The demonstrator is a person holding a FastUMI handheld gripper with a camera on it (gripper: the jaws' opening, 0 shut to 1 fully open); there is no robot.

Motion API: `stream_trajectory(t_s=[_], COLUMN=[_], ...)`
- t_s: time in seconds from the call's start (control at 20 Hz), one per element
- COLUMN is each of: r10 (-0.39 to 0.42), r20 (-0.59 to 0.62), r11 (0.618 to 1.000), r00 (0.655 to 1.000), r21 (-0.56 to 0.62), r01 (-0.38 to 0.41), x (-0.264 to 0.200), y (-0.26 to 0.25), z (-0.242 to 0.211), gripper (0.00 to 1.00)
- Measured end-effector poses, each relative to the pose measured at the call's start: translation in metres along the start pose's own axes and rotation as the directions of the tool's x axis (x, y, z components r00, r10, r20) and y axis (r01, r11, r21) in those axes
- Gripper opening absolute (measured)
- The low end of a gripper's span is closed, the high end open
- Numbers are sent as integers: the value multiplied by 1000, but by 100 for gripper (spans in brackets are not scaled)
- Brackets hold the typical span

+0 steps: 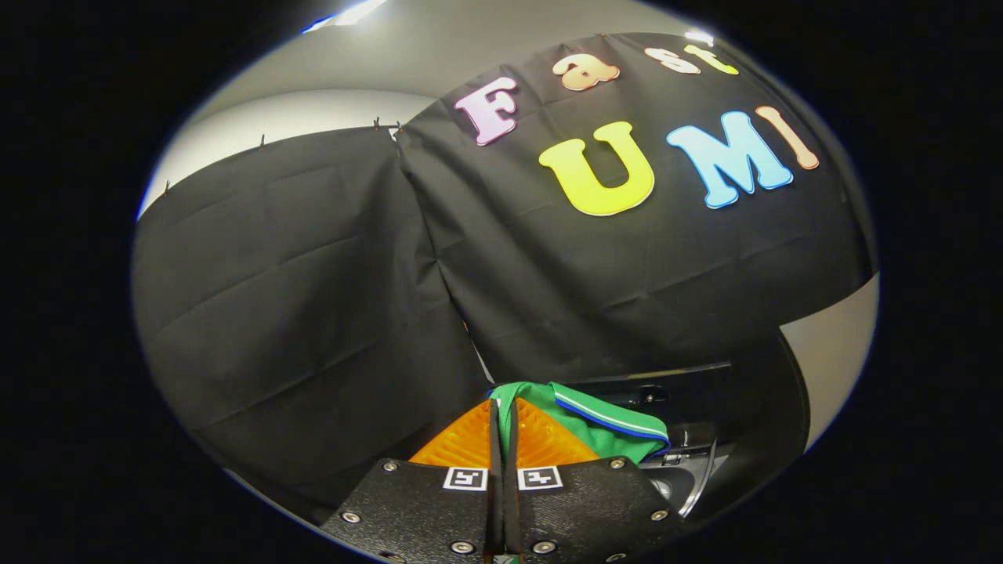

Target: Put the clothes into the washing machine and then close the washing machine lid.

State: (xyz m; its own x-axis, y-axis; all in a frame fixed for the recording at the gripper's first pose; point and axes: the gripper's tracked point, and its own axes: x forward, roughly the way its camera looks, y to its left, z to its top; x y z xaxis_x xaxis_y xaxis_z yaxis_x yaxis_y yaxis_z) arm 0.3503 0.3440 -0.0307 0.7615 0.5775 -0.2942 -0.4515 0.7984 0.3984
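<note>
1. The gripper (501, 407) has its two orange fingers (458, 442) almost together, pinching a green garment (607, 435).
2. The garment hangs just ahead of the fingers, above the dark washing machine (705, 462) beyond them.

The gripper (501, 423) has two broad black plates side by side, each with a rough, woven-looking surface that may be carbon fibre, though the curved view makes that hard to confirm. Round silver screws (462, 546) sit along the edges and corners of both plates. Near the inner top corner of each plate is a small square marker (465, 479), white with a black blocky pattern. Ahead of the plates stand the two fingers (458, 442), orange and wedge-shaped, narrowing toward their tips, with fine ridges running across their faces. A thin dark seam runs between the two halves.
</note>
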Motion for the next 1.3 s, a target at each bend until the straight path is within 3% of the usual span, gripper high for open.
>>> stream_trajectory(t_s=[0.5,0.8,0.9,1.15,1.3], r10=[-98,-198,-240,-329,-351], r20=[-133,-228,-217,-221,-202], r11=[995,980,970,944,936], r00=[986,953,946,918,914], r21=[-19,-23,-23,-56,-84], r01=[96,198,241,325,341], x=[42,49,46,31,21], y=[-41,-76,-88,-99,-93], z=[-89,-140,-141,-157,-158], gripper=[0,6,18,96,96])
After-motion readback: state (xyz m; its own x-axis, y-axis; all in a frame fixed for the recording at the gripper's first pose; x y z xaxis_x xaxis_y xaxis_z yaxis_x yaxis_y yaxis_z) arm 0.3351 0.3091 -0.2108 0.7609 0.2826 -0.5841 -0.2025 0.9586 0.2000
